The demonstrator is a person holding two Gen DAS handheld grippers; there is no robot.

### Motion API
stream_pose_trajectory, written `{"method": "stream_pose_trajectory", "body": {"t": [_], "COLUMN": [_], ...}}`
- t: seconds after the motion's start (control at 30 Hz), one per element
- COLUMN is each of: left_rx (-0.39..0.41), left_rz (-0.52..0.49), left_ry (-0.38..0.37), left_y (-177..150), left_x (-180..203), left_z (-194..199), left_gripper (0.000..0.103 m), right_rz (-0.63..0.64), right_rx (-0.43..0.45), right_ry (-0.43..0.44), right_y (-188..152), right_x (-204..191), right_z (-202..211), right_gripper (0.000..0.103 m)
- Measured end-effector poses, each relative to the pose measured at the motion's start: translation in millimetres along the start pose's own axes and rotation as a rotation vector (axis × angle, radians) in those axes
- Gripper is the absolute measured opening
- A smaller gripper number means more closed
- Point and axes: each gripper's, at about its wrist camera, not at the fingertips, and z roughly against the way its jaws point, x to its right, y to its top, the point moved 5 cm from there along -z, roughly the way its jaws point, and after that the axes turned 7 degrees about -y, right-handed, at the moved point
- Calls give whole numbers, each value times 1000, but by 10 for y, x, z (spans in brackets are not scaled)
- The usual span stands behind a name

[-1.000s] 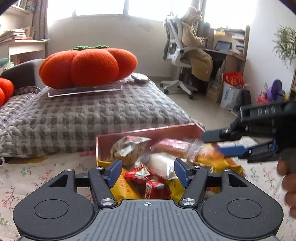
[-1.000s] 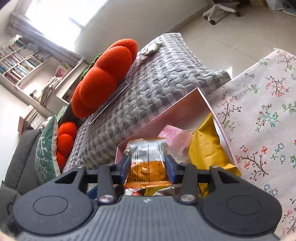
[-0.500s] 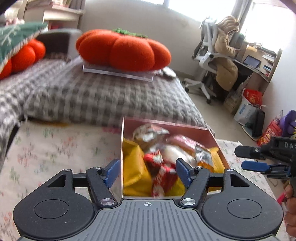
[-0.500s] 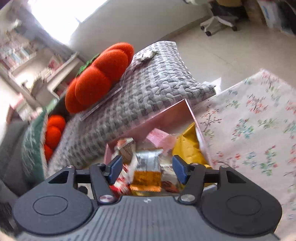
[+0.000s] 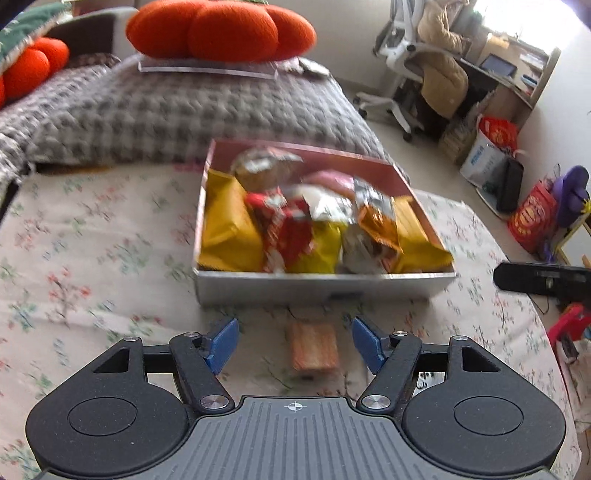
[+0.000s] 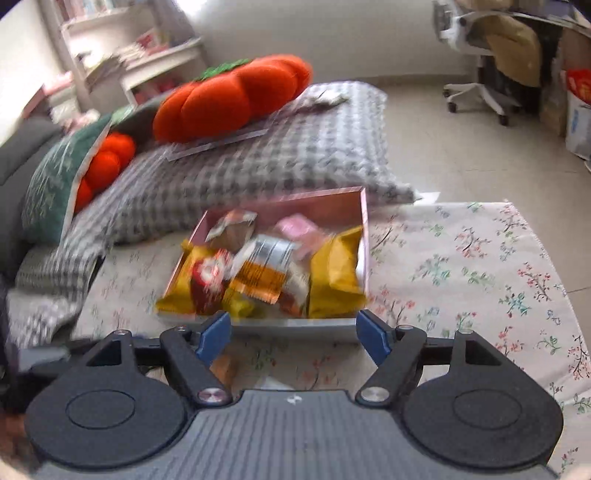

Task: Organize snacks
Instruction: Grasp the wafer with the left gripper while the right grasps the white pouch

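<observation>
A pink-lined box (image 5: pixel 321 290) (image 6: pixel 295 202) on the floral cloth holds several snack packets: yellow bags (image 5: pixel 229 229), a red packet (image 5: pixel 286 229) and an orange-and-silver packet (image 5: pixel 376 218) (image 6: pixel 264 271) lying loose on top. My left gripper (image 5: pixel 293 343) hangs open in front of the box, over a small orange packet (image 5: pixel 314 350) that lies on the cloth between its fingers, untouched. My right gripper (image 6: pixel 293 336) hovers before the box's near wall; its jaws are opening and nothing is between them. It also shows as a black bar, the right gripper (image 5: pixel 543 278).
A grey quilted cushion (image 5: pixel 184 110) with an orange pumpkin pillow (image 5: pixel 221 29) lies behind the box. Floral cloth (image 6: pixel 480 266) stretches to the right of the box. A person sits at a desk on an office chair (image 5: pixel 417 55) across the room, with bags (image 5: pixel 491 147) on the floor.
The right gripper let go of the orange-and-silver packet, which now lies in the box, then drew back with wider jaws. The left gripper pulled back from the box to above the small orange packet.
</observation>
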Motion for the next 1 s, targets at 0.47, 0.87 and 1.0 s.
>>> {"method": "stream_pose_trajectory", "body": {"t": [0.47,0.87,1.0], "left_rx": [-56,-15,-16], "left_rz": [-3,-88,-79], "left_ry": [15,79,78], "left_y": [-252,-247,-243], "left_x": [73,106,87], "left_z": [-473,-477,-462], "left_gripper": [70,39,34], "right_rz": [381,612,629], "right_rx": [-97,-200,-218], "right_ry": [-243,-136,-105], "right_y": [-243,-632,-722], "right_x": [-23,-339,-395], "right_z": [-331,-532,-559], "right_gripper": [74,74,73]}}
